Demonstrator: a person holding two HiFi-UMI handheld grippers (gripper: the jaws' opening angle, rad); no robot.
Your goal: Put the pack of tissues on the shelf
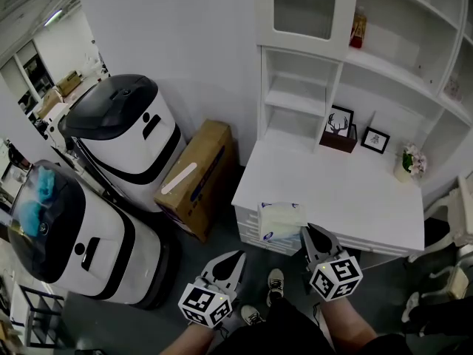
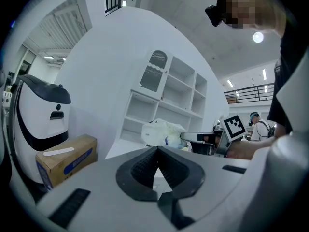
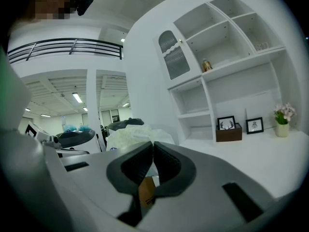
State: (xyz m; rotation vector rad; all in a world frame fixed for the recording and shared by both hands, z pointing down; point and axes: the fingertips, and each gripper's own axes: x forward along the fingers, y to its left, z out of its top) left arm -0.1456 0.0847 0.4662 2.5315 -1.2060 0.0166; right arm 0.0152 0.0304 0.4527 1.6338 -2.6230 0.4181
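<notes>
Seen from the head camera, looking steeply down: a white desk (image 1: 355, 198) with a white shelf (image 1: 295, 98) unit rising behind it at 12 o'clock. A person stands at the desk's near edge with a gripper in each hand.

The right gripper (image 1: 306, 233) is at 6 o'clock in the view. Its jaws are pressed together on the near edge of the pack (image 1: 281, 220), a soft pale bundle in thin wrap with a blue mark. The pack juts from the jaw tips toward 11 o'clock, over the desk's near left corner. From above it is unclear whether it touches the desktop.

The grip is on the edge only. This is probably so the bulk of the pack leads and can slide onto a shelf board while the jaws stay outside (the open bays lie at 12 o'clock, beyond the desktop). In the right gripper view the jaw tips meet on the wrap, and the pack bulges just past them.

The left gripper (image 1: 236, 259) hangs at 7 o'clock, off the desk, its jaws closed tip to tip with nothing between them. It seems to be held back so the carry has a clear path.

A cardboard box (image 1: 196, 180) leans on the wall at 9 o'clock from the desk. The pack is not yet on the shelf.
</notes>
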